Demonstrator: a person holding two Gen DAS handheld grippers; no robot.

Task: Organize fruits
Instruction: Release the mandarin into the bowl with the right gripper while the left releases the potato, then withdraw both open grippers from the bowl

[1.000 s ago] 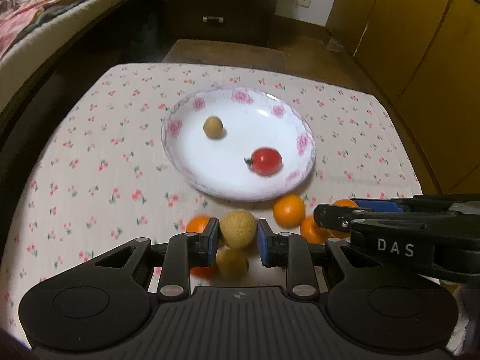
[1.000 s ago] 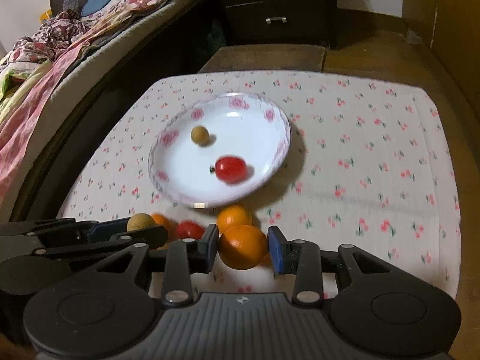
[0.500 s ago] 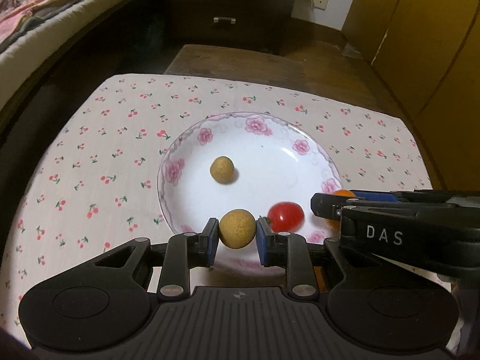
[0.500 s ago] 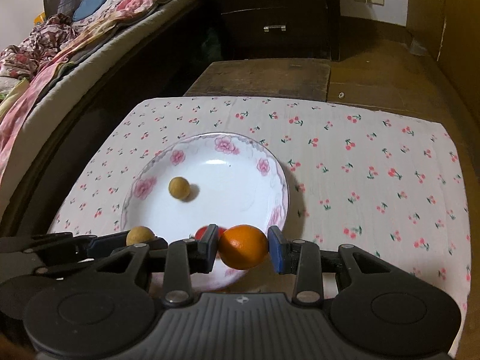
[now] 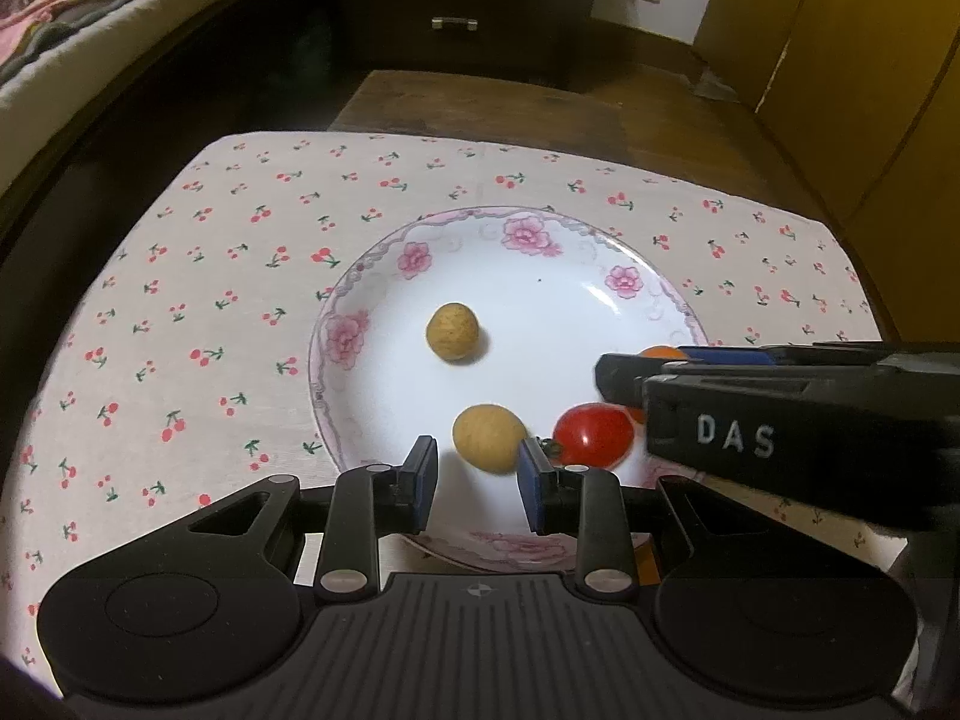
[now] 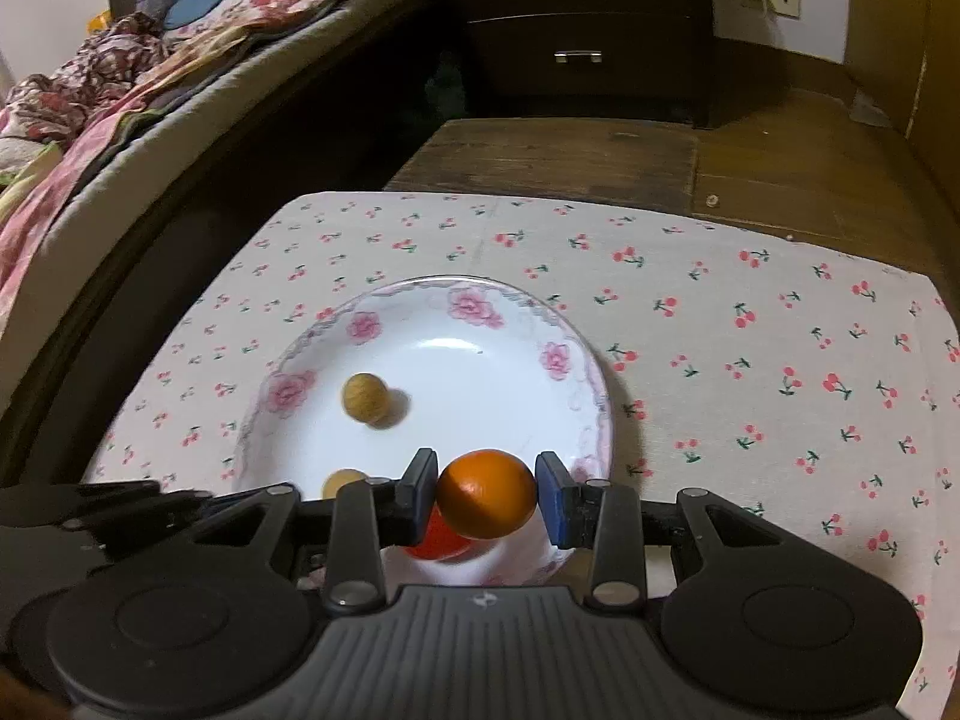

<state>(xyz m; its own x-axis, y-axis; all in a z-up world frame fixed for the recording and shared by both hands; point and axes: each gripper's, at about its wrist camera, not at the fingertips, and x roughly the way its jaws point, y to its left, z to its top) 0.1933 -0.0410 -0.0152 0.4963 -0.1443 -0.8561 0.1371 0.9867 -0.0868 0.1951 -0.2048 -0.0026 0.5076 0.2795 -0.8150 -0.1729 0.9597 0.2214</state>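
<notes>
A white plate with pink flowers [image 5: 630, 282] [image 6: 558, 360] sits on the cherry-print cloth. In it lie a tan round fruit [image 5: 453, 330] [image 6: 364, 398] and a red tomato [image 5: 593, 435] [image 6: 441, 537]. My left gripper [image 5: 478, 477] is open over the plate's near side; a second tan fruit [image 5: 489, 437] [image 6: 343, 483] lies loose just ahead of its pads, apart from the left one. My right gripper [image 6: 486, 501] holds an orange [image 6: 486, 495] above the plate's near right part. Its right pad looks slightly apart. The orange also shows in the left wrist view [image 5: 659, 352].
The small table's cloth [image 5: 198, 276] ends at dark edges on the left and far sides. A bed [image 6: 120, 90] runs along the left, a dark drawer chest [image 6: 576, 30] stands behind, yellow cabinets [image 5: 870, 60] at the right. An orange fruit [image 5: 645, 561] peeks under my left gripper.
Both grippers moved forward from the loose fruits over the plate. The left jaws opened and let the tan fruit drop into the plate. The right still carries the orange.
</notes>
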